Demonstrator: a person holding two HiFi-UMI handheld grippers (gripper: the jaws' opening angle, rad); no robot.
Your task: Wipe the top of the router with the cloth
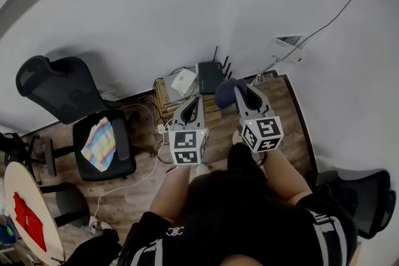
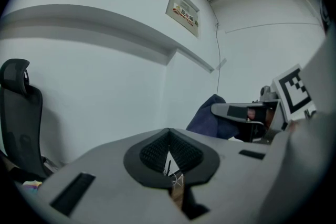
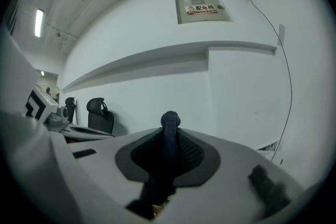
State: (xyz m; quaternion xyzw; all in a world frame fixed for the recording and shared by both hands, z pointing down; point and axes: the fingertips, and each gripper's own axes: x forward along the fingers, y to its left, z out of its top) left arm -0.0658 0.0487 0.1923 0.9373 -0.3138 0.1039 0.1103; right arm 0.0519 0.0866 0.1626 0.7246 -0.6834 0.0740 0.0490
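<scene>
The black router [image 1: 211, 76] with short antennas sits on a low stand against the wall. My right gripper [image 1: 239, 89] hangs just to its right and nearer me, shut on a dark blue cloth [image 1: 225, 92] that bunches at the jaw tips. In the right gripper view the cloth [image 3: 169, 147] runs up between the pads and pokes out past them. My left gripper [image 1: 196, 99] hovers in front of the router; its pads [image 2: 181, 152] meet with nothing between them. From the left gripper view the cloth [image 2: 207, 117] shows to the right.
A white box [image 1: 183, 81] lies left of the router amid cables. A black office chair [image 1: 93, 134] with a striped colourful cloth [image 1: 100, 144] on its seat stands at the left. A round table [image 1: 28, 209] sits bottom left; another chair [image 1: 368, 202] bottom right.
</scene>
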